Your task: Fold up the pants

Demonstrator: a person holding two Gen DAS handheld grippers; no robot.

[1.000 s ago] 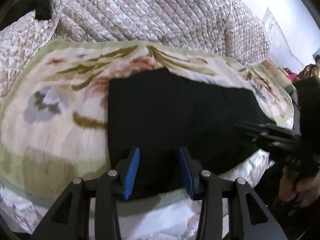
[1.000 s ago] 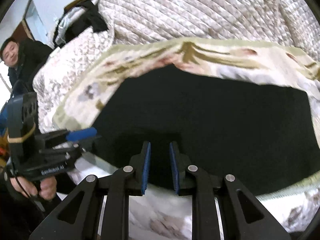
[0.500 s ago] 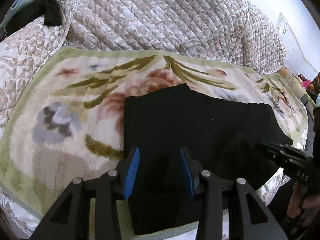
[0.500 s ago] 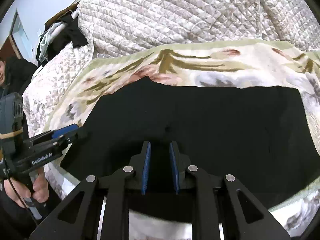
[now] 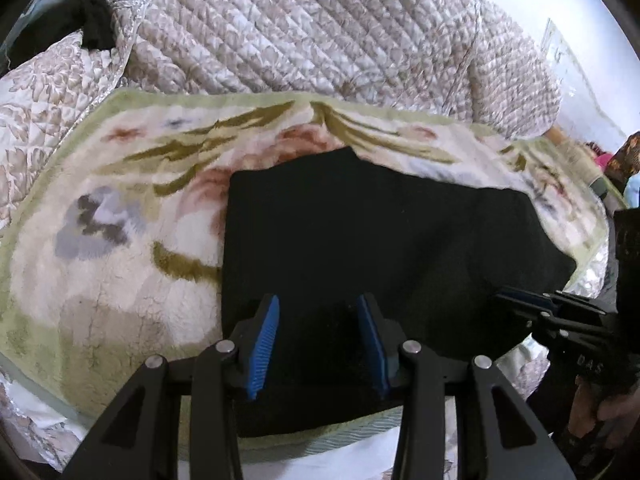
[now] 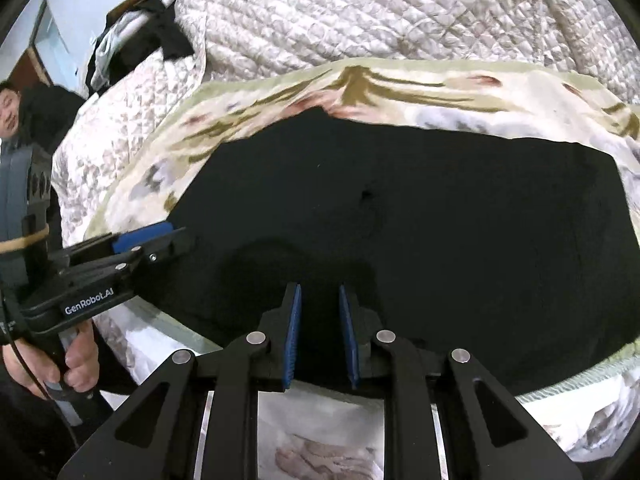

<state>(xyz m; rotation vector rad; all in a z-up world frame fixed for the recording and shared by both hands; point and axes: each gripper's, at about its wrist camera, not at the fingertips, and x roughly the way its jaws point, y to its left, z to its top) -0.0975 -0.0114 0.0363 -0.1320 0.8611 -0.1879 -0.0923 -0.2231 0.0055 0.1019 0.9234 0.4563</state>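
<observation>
Both grippers have pulled back and risen since a second ago, so more of the black pants (image 5: 360, 248) shows, lying flat as a folded rectangle on the floral blanket (image 5: 120, 240). Left gripper (image 5: 318, 344) hovers wide open over the near left edge; right gripper (image 6: 319, 332) hangs partly open, holding nothing. Pinch near corners together, lift evenly, fold away.

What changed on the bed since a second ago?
Both grippers pulled back from the black pants, so more of the pants and the flowered blanket shows. The right gripper opened its jaws a bit wider. The left gripper kept its jaws open. Neither holds anything. The pants stayed flat on the blanket, and the quilt behind did not move.
</observation>
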